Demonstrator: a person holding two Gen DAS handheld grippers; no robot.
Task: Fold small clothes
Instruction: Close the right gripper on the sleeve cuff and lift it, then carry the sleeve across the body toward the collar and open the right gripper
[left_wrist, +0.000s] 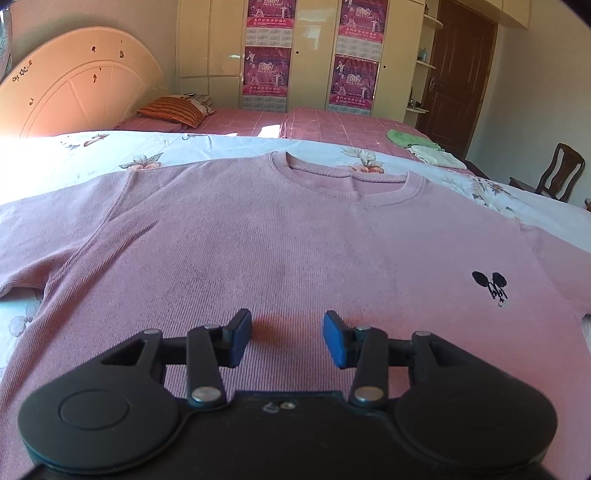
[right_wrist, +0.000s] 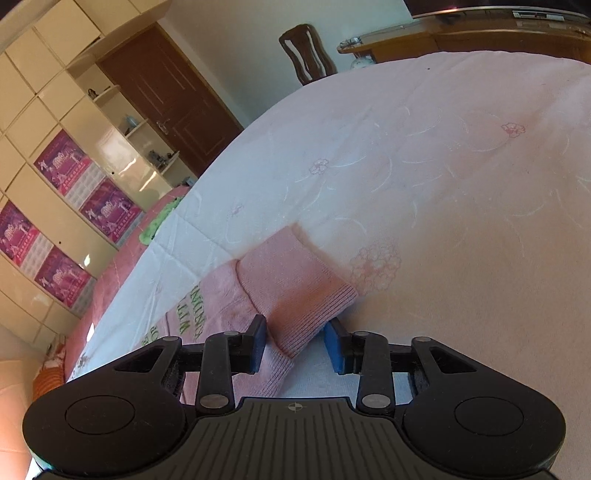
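Observation:
A pink ribbed sweater (left_wrist: 258, 236) with a small black mouse motif (left_wrist: 491, 286) lies spread flat, front up, on a white flowered sheet (left_wrist: 155, 155). My left gripper (left_wrist: 287, 339) hovers low over its lower middle, open, with nothing between the blue pads. In the right wrist view a pink ribbed sleeve cuff (right_wrist: 295, 291) of a pink garment with green lettering (right_wrist: 177, 321) lies on a white embroidered sheet (right_wrist: 424, 166). My right gripper (right_wrist: 295, 345) straddles the cuff's near corner. Its pads stand apart on either side of the fabric, not visibly squeezing it.
Behind the sweater is a pink checked bedcover (left_wrist: 332, 123) with a striped pillow (left_wrist: 173, 110), a green cloth (left_wrist: 404, 137) and a white cloth (left_wrist: 436, 155). A wardrobe (left_wrist: 310, 55), brown door (left_wrist: 454, 81) and wooden chair (left_wrist: 554, 173) stand beyond. A wooden desk (right_wrist: 461, 40) sits past the bed.

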